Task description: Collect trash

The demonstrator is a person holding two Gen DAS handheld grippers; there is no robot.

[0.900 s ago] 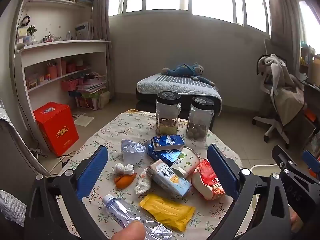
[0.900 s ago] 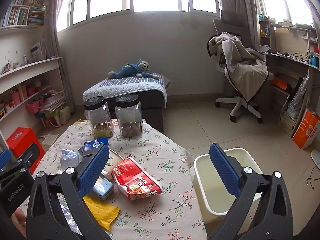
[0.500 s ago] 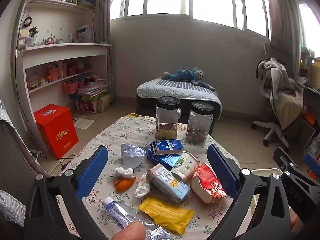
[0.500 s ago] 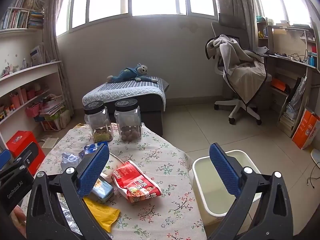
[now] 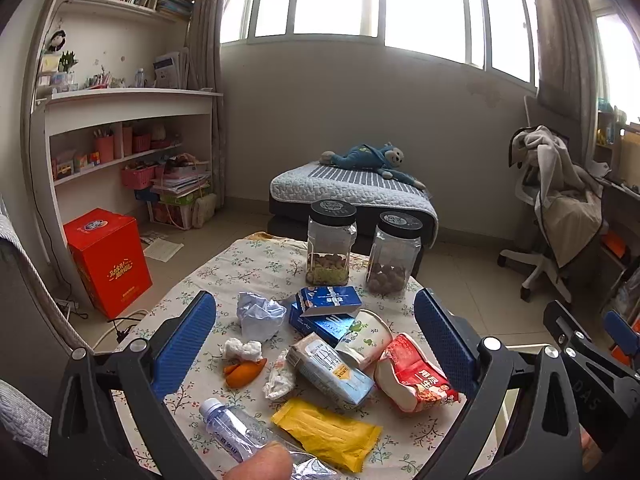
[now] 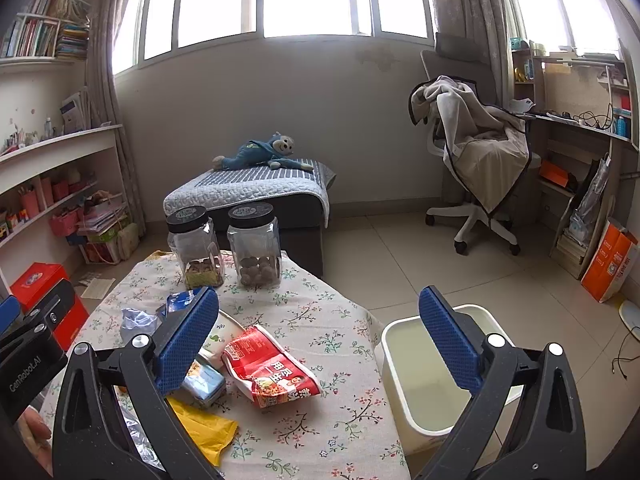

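Left tool [image 5: 316, 340]: jaws spread wide, empty, held above the near edge of the table [image 5: 256, 264]. Right tool [image 6: 320, 340]: jaws likewise spread wide, empty, held over the table's right edge, one blue pad above the litter, the other above the bin [image 6: 404, 344]. Table: round, covered with a floral cloth. Litter on it, clustered at the centre and near side: red snack wrapper [image 5: 414, 378], crumpled, lying at the right of the heap; paper cup [image 5: 366, 340] on its side, touching the wrapper; pale blue carton [image 5: 330, 372] lying flat just in front of the cup; two blue boxes [image 5: 326, 310], one stacked askew on the other, behind the cup; crumpled bluish plastic bag [image 5: 260, 316] to the left of the boxes; white tissue wad [image 5: 242, 348] with orange peel [image 5: 244, 372] just in front of it; small clear wrapper [image 5: 278, 378] beside the carton; yellow packet [image 5: 326, 434] flat at the near edge; plastic bottle [image 5: 236, 434] lying at the near left. Two black-lidded jars [image 5: 330, 248], upright at the far side of the table, side by side, apart from the litter. Bin: cream, open-topped, standing on the floor just beside the table's right edge, nothing visible inside.
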